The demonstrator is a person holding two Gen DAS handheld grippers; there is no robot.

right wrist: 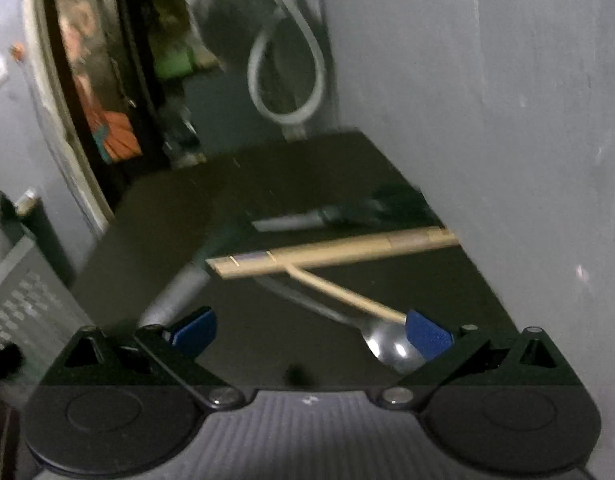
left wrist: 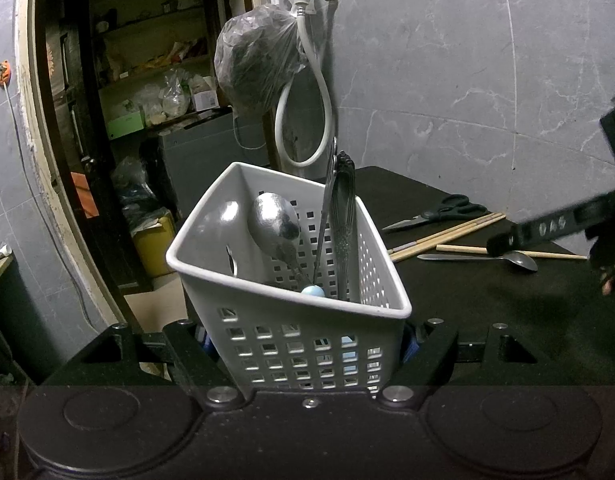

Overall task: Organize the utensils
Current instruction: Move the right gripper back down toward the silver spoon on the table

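- The left gripper (left wrist: 307,344) is clamping the white basket (left wrist: 291,320) by its lower walls, its jaws pressed against both perforated sides.
- The basket is tilting away from the camera, over the near edge of the black table (left wrist: 487,312).
- Inside the basket, a large spoon (left wrist: 273,222) is leaning bowl-up toward the left wall, beside an ornate metal handle (left wrist: 343,220) and a thin metal piece standing against the far wall; a pale blue bead (left wrist: 312,290) is sitting at the near rim.
- To the right of the basket, on the table, a second spoon (left wrist: 507,258), several chopsticks (left wrist: 451,232) and black-handled scissors (left wrist: 439,214) are lying loose.
- The right gripper (right wrist: 311,336) is hovering over those utensils with its jaws spread wide and nothing between the blue pads (right wrist: 427,340); the spoon's bowl is lying just beside the right pad.
- The right-wrist view is blurring heavily.
- No brand or label is readable; only faint, illegible marks are showing on the right gripper's finger in the left-wrist view.
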